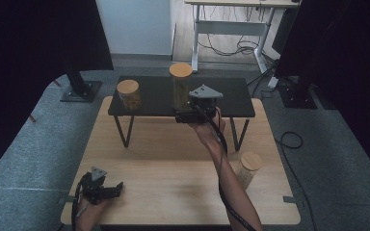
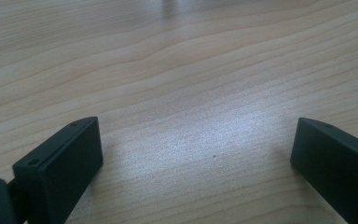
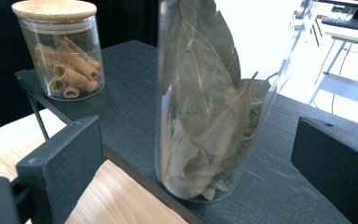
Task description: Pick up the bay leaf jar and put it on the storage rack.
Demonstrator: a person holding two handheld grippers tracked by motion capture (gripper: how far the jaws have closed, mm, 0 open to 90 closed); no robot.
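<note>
a: we have the right tool (image 1: pixel 189 111) at the front edge of the black shelf (image 1: pixel 231 103), and the tall jar of leaves (image 3: pixel 209 107) stands between its jaws. the jaws are wide apart, they touch no glass on either side.

b: so is the jar being set down or picked up?

a: we cannot tell from this. the jar stands upright, its base very near the front edge of the shelf, so either way we should move carefully. if we let go, we pull the tool straight back toward us, level, so no jaw catches the glass. if we take it, we close slowly and evenly around the lower part.

b: and the other jars?

a: the short jar of cinnamon sticks (image 3: pixel 65 56) is toward the left end of the shelf, well apart. one more jar with wooden lid (image 1: pixel 248 168) stands on the desk (image 1: pixel 173 163) near its right edge, beside our forearm.

b: the arm?

a: the right forearm stretches forward across the desk, hand under the tool. the left tool (image 1: pixel 107 190) rests near the front left corner of the desk, jaws open wide, holding nothing.
</note>
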